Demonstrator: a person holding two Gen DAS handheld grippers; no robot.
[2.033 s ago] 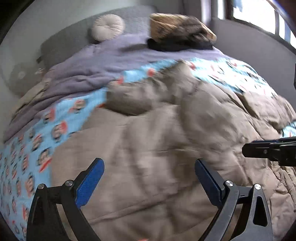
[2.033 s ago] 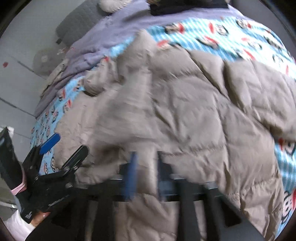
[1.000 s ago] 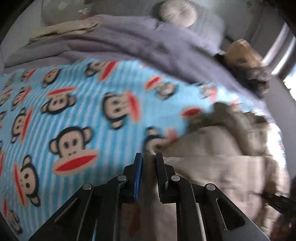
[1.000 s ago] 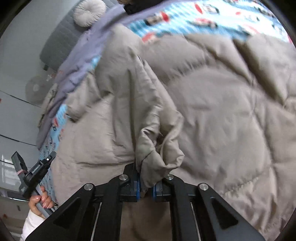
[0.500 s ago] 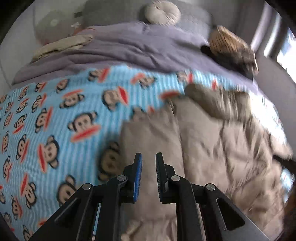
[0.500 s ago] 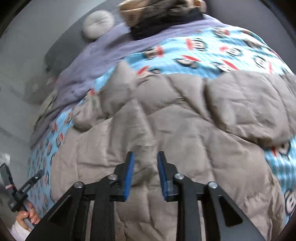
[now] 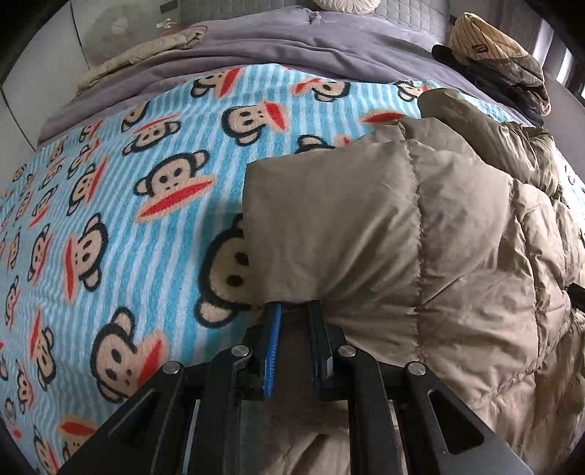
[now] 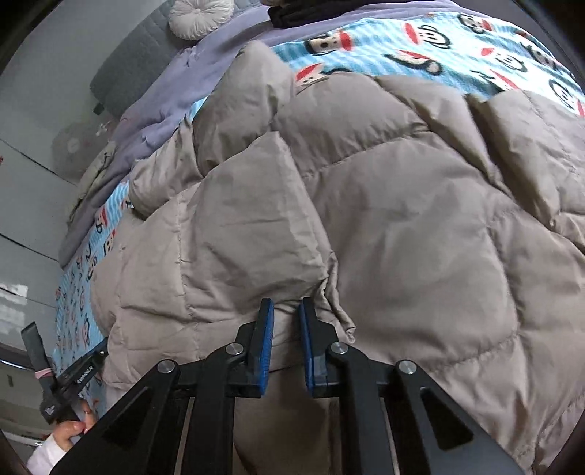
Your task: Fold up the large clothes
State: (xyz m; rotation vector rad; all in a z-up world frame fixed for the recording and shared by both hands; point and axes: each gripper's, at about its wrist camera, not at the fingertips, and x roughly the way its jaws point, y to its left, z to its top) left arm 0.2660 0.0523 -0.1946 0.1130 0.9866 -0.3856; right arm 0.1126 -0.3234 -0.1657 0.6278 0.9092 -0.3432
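Left gripper [image 7: 294, 310]: bottom centre of the left wrist view; the jaws stand narrow, with an edge of the puffer coat [image 7: 420, 237] between the blue pads.
Right gripper [image 8: 285, 310]: bottom centre of the right wrist view; the jaws are narrow too, and a fold of the coat sits between them at the tips.
Puffer coat [image 8: 402, 219]: beige, quilted, lying on the bed; it fills the right half of the left wrist view and most of the right wrist view.
Monkey blanket [image 7: 109, 219]: blue stripes with monkey faces, under the coat, at the left of the left wrist view.
Purple duvet [image 7: 256, 44]: behind the blanket, upper part of the frame.
Round cushion [image 8: 199, 16]: upper left of the right wrist view, against the grey headboard.
Clothes pile [image 7: 501, 54]: upper right, striped cloth on top.
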